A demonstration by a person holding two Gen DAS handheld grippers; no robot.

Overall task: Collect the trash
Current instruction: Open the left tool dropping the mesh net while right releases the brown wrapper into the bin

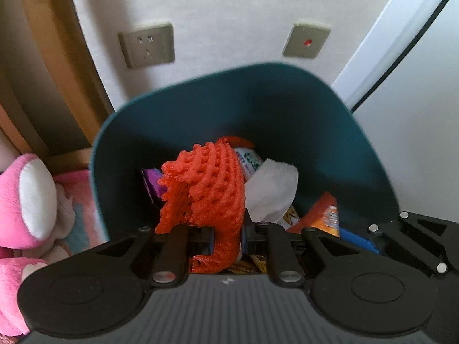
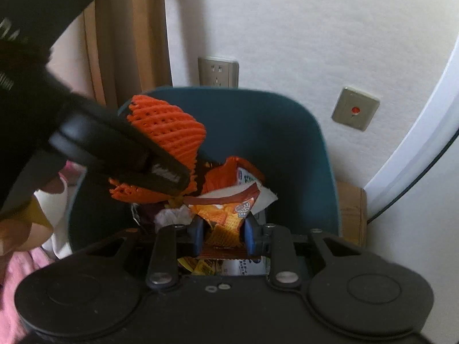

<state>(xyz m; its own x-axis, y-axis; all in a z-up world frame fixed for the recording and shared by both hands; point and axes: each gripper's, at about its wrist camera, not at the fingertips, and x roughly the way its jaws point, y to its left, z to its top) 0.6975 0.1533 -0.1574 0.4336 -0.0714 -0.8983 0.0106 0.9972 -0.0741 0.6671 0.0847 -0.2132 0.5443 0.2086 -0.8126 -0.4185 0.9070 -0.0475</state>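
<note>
- Bin, dark teal, stands against the wall, holding wrappers and tissue.
- Left gripper hangs over it, fingers clamped on an orange foam net.
- Right gripper hangs beside it, fingers pinching an orange snack wrapper above the bin.

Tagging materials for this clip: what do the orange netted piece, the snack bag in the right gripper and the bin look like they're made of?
Orange net: likely soft foam mesh, matte, with puffy woven strands like a fruit sleeve.
Snack bag: probably thin printed plastic film, slightly glossy, crinkled and creased.
Bin: seemingly rigid moulded plastic, dark teal, with smooth walls and a thin even rim.
</note>
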